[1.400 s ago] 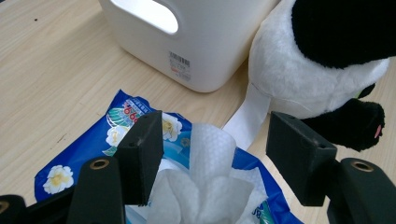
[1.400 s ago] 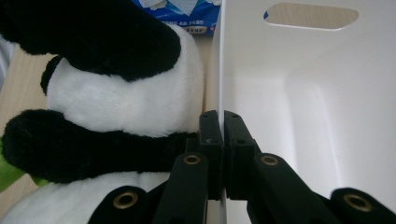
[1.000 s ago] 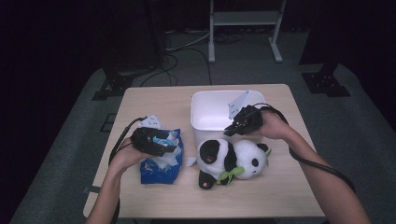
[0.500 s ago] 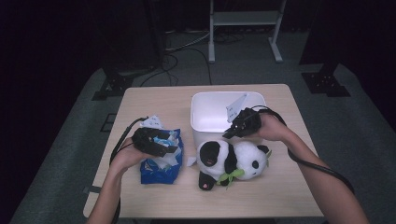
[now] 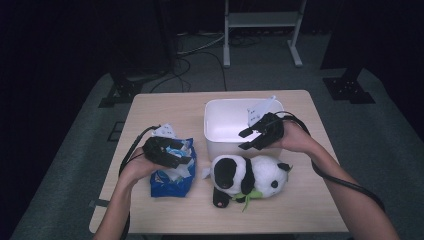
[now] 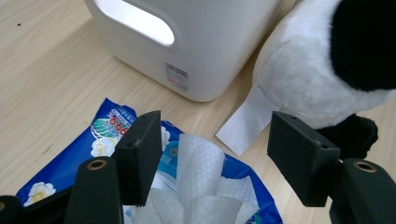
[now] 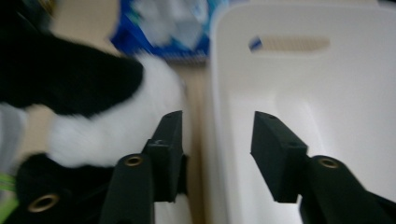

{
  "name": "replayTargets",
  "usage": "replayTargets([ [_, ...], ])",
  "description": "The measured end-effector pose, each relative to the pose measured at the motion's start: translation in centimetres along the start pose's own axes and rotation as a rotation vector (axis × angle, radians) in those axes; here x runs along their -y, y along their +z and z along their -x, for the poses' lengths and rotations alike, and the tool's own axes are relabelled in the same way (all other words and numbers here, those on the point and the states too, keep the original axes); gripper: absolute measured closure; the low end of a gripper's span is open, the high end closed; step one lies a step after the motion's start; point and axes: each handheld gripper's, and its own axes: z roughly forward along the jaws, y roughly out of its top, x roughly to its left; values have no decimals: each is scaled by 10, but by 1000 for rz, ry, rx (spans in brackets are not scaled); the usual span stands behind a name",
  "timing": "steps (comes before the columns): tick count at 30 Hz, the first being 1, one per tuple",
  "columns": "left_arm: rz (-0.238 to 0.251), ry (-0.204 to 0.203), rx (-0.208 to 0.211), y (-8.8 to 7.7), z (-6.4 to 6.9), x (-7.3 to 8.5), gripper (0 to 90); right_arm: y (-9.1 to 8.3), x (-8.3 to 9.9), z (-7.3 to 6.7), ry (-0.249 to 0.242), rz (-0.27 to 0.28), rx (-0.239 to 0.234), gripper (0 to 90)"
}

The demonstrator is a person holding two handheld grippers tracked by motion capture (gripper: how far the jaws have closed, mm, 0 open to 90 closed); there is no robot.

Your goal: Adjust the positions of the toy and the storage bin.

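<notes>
Since the earlier frame the right gripper (image 5: pixel 254 137) has just opened empty over the white bin (image 5: pixel 220 107); its own view shows jaws straddling the bin wall (image 7: pixel 219 140), risking a snag, while the left gripper (image 6: pixel 212 161), apart, hovers over the tissue pack (image 6: pixel 196 163).

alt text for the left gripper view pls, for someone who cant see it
Two black jaws of the left gripper stand open over a blue wipes packet with white wipes sticking out of its top. Beyond on the wooden table sit a white bin with a handle slot and, at right, a plush panda with a white fabric tag.
</notes>
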Motion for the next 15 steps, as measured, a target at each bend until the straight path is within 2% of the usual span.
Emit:
replayTargets([
  [2,3,7,3,-1,2,1,342,-12,-4,-15,-31,77,-76,525],
  [3,1,10,2,-2,3,2,342,-16,-5,-30,-71,99,-165,544],
  [4,2,11,2,-3,3,2,342,-13,-7,-43,-120,57,-202,540],
  [5,1,9,2,-3,3,2,342,-6,-7,-56,-166,-28,-171,482],
  [6,1,7,1,-3,3,2,342,6,-6,-63,-164,-131,-168,399],
  [7,1,8,-2,-4,3,1,342,15,-5,-64,-134,-194,-183,392],
  [8,7,11,0,-4,4,1,342,23,-2,-62,-74,-223,-223,385],
  [9,9,12,1,-5,5,0,342,26,1,-60,-40,-212,-248,385],
  [11,7,16,2,-5,6,-1,342,27,3,-56,-8,-201,-235,385],
  [12,6,19,0,-6,6,-1,342,28,6,-53,21,-195,-254,384],
  [15,10,15,-5,-6,4,-2,342,37,15,-47,52,-166,-292,394],
])
